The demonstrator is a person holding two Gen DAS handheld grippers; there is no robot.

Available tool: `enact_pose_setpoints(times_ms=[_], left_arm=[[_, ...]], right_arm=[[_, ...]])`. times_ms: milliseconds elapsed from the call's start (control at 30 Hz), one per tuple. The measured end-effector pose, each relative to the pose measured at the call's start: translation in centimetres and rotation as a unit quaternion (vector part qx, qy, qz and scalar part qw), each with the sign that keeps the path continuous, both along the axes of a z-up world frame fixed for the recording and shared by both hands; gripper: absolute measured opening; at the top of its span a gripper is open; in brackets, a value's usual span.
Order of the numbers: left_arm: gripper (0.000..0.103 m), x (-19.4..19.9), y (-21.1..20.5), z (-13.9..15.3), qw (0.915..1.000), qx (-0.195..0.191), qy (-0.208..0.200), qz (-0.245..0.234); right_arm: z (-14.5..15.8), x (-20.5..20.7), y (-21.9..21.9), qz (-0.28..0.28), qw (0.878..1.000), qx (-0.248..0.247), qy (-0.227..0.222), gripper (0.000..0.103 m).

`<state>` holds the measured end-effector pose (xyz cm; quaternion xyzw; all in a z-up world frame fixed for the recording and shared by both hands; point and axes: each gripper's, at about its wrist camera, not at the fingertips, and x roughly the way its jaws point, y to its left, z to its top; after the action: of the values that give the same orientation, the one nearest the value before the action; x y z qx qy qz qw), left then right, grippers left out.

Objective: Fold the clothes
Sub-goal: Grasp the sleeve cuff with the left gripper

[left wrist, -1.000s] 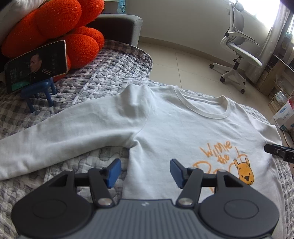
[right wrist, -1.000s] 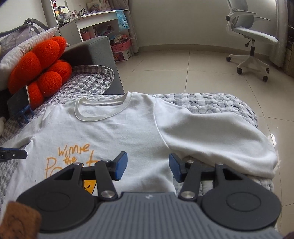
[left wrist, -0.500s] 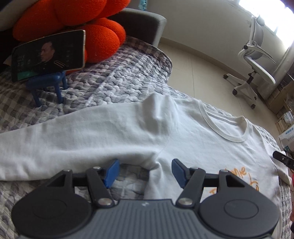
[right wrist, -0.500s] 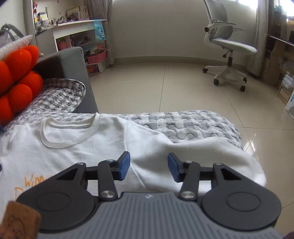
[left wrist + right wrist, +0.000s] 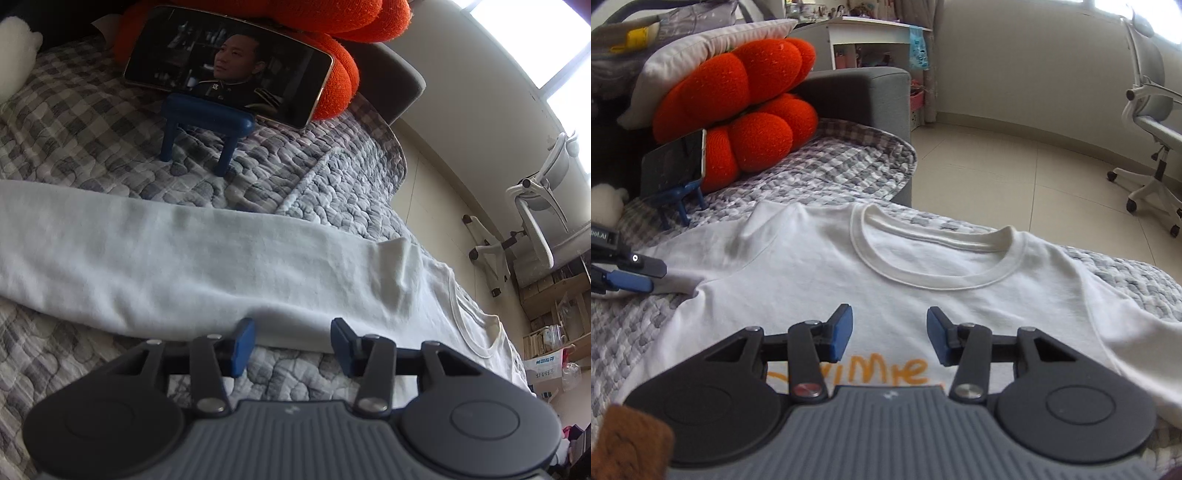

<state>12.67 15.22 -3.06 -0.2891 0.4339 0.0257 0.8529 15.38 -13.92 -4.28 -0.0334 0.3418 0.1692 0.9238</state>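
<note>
A white long-sleeved shirt (image 5: 923, 280) with orange lettering lies flat, front up, on a grey quilt (image 5: 635, 325). Its left sleeve (image 5: 177, 258) stretches straight out across the quilt. My left gripper (image 5: 291, 345) hovers at the sleeve's near edge. Its jaws are closing, and the hem and quilt lie below the gap with no pad pressing on cloth. From the right wrist view the left gripper (image 5: 635, 273) shows at the left edge, beside the armpit. My right gripper (image 5: 889, 334) is open over the chest, just below the collar (image 5: 938, 273), holding nothing.
A phone (image 5: 229, 62) on a blue stand (image 5: 207, 122) sits on the quilt behind the sleeve, against an orange cushion (image 5: 738, 99). A grey sofa arm (image 5: 864, 99) rises behind. Tiled floor (image 5: 1015, 177) and a white office chair (image 5: 1152, 147) lie beyond the bed's far edge.
My left gripper slid left along the sleeve, away from the shirt's body, rolled, and its jaws narrowed. My right gripper swung left from the right sleeve to the chest.
</note>
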Motion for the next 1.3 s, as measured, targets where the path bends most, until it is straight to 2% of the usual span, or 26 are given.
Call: enact_pose_setpoints(times_ms=[167,267,367,467,567,767,867,933,1033,1100,1167,1267,1300], left_arm=[[0.046,-0.7,1.7,0.2,0.9995,-0.005,-0.005,0.03],[0.047,-1.7,4.2,0.1,0.9967,0.014,0.003,0.08],[0.047,-2.9,7.6,-0.6,0.9892,-0.001,0.019,0.145],[0.047,-4.8,10.8,-1.1,0.9746,-0.035,0.022,0.22],[0.047,-7.3,13.6,-1.2,0.9513,-0.076,0.013,0.298],[0.046,-10.2,16.7,-1.4,0.9238,-0.079,0.014,0.374],[0.045,-11.2,18.2,-2.2,0.9123,-0.093,0.021,0.398],[0.042,-11.2,18.7,-2.3,0.9115,-0.088,0.019,0.401],[0.043,-10.6,18.7,-2.6,0.9167,-0.08,0.009,0.391],[0.041,-10.2,18.6,-2.7,0.9199,-0.074,0.004,0.385],[0.027,-10.0,18.4,-2.8,0.9245,-0.07,0.003,0.375],[0.013,-9.5,18.3,-2.9,0.9266,-0.059,0.008,0.371],[0.011,-9.5,18.3,-2.8,0.9267,-0.058,0.008,0.371]], right_arm=[[-0.5,-0.7,3.0,0.028,0.999,-0.022,-0.004,0.049],[-0.4,-1.0,4.0,0.038,0.999,-0.024,-0.007,0.049],[-0.4,-1.2,4.8,0.048,0.999,-0.023,-0.009,0.049],[-0.4,-1.3,5.5,0.056,0.998,-0.028,-0.012,0.049],[-0.3,-1.4,6.0,0.057,0.998,-0.033,-0.018,0.049],[0.1,-1.4,6.1,0.058,0.998,-0.019,-0.024,0.048],[0.3,-1.4,6.2,0.06,0.998,-0.011,-0.026,0.043],[0.4,-1.4,6.2,0.059,0.998,-0.004,-0.029,0.04],[0.5,-1.3,6.3,0.056,0.998,0.004,-0.03,0.02],[0.5,-1.2,6.3,0.054,0.998,0.008,-0.03,0.017],[0.4,-1.2,6.4,0.056,0.998,0.009,-0.029,0.016],[0.4,-1.3,6.5,0.058,0.998,0.008,-0.028,0.016],[0.3,-1.4,6.5,0.058,0.998,0.008,-0.027,0.016]])
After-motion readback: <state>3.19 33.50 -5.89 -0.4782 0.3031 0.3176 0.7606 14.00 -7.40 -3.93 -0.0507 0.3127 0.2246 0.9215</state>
